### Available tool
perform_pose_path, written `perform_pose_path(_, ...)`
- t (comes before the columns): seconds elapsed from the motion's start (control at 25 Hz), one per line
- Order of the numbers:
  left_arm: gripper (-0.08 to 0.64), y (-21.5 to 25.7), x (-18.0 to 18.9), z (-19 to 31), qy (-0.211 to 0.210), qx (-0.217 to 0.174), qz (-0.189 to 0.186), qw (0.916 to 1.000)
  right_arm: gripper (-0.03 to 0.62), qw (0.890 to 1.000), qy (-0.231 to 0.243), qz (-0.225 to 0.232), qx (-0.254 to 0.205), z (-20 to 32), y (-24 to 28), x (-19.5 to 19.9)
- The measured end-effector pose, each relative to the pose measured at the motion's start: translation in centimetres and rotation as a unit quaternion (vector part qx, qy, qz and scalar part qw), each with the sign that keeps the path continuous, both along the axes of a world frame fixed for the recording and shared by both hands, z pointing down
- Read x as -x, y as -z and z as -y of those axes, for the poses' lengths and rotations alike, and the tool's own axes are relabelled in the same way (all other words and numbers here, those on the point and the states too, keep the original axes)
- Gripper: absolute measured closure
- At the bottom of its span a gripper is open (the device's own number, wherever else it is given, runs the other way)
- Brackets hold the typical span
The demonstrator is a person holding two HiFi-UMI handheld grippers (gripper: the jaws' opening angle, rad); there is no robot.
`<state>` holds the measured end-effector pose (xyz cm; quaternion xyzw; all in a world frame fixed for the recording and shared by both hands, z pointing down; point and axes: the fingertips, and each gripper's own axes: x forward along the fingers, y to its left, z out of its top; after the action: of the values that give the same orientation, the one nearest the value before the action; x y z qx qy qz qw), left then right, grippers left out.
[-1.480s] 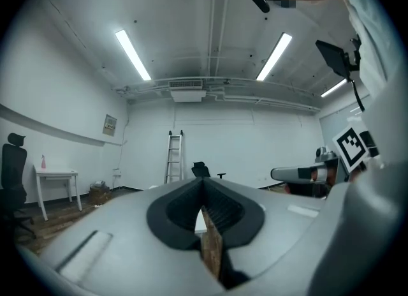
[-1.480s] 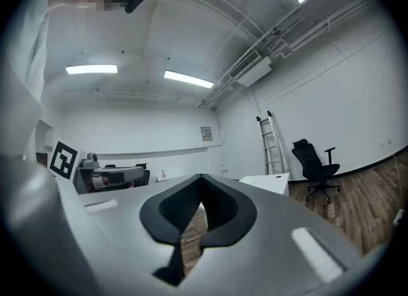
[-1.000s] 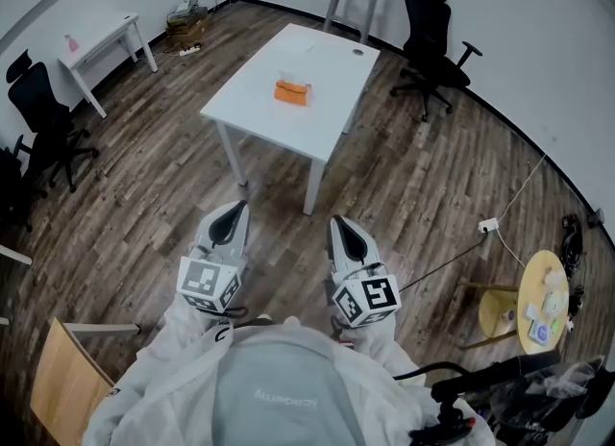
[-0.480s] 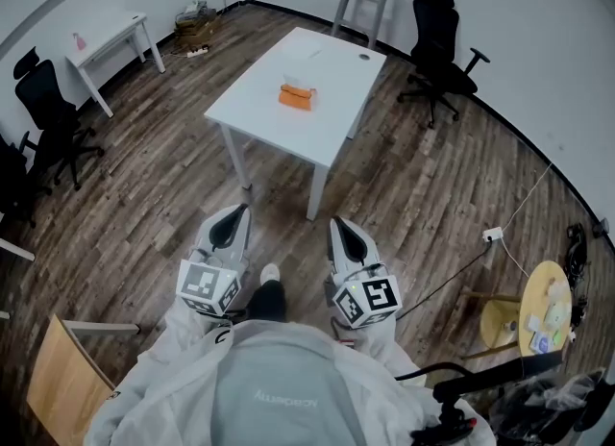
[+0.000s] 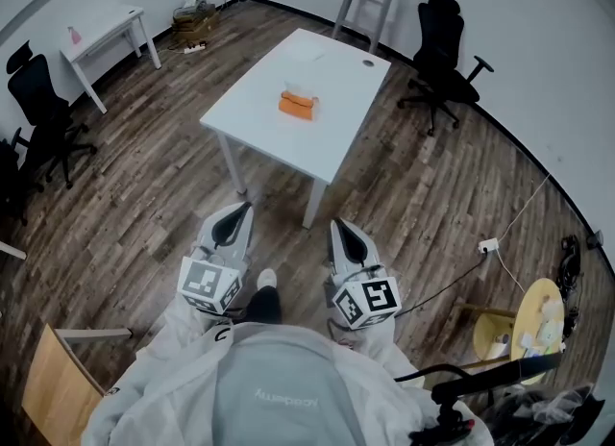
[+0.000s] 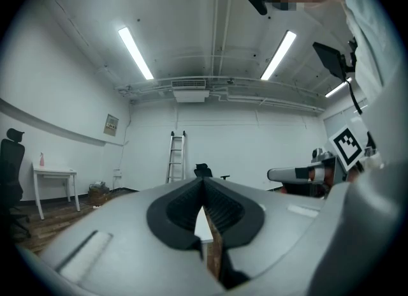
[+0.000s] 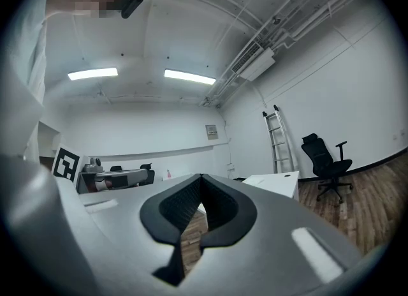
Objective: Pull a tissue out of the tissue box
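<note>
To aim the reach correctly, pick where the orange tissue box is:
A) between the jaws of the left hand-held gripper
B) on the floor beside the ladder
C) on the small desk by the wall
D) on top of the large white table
D: in the head view the orange tissue box sits near the middle of the large white table.

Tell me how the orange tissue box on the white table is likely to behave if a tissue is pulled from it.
The tissue box looks small and low, so it is probably light and may lift or slide on the smooth white table. It sits flat, so tipping seems unlikely. The white tissue at its top should be floppy.
</note>
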<state>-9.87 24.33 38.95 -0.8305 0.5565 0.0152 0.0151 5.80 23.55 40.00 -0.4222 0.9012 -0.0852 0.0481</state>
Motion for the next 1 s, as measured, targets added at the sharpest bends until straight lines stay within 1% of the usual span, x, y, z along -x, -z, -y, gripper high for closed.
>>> perform_pose_path(0.16, 0.560, -1.0, 1.0, 2.2, 0.005, 0.012, -0.011, 0.9999, 0.591, 1.000, 0.006, -0.008, 0.003, 1.8, -0.2, 1.1)
perform_pose_path(0.28, 0.560, -1.4, 1.3, 4.3, 0.001, 0.018, -0.018, 0.9997, 0.591, 1.000, 0.003, -0.015, 0.009, 3.5, -0.6, 1.2)
perform_pose_path(0.64, 0.560, -1.1, 3.3, 10.8, -0.012, 0.018, -0.009, 0.9997, 0.591, 1.000, -0.009, -0.013, 0.018, 10.1, -0.6, 3.4)
perform_pose_path(1.0, 0.560, -1.3, 6.4, 16.2, -0.018, 0.021, -0.011, 0.9996, 0.591, 1.000, -0.012, -0.016, 0.023, 15.6, -0.9, 6.7)
